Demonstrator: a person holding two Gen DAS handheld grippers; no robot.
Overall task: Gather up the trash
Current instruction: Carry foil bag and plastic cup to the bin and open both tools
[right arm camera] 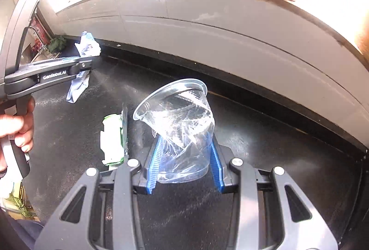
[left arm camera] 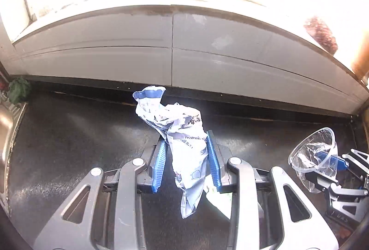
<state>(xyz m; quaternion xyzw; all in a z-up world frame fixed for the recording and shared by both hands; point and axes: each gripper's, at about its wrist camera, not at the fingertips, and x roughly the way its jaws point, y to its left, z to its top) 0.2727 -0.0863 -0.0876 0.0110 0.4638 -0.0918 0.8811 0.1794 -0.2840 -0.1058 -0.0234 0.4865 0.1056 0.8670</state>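
Dark countertop (right arm camera: 265,134) under a bright window ledge, pretty glary. Left gripper (left arm camera: 186,157) has its 2 blue pads clamped on a crumpled white-and-blue wrapper (left arm camera: 182,134), which hangs clear of the counter. Right gripper (right arm camera: 184,157) is pinched on a crushed clear plastic cup (right arm camera: 180,125), rim tipped up and to the left. 1 flattened green-and-white carton (right arm camera: 113,139) lies on the counter just beside the cup. I'd keep both squeezes firm and move smoothly, since that cup looks slippery and the wrapper is only caught mid-length.
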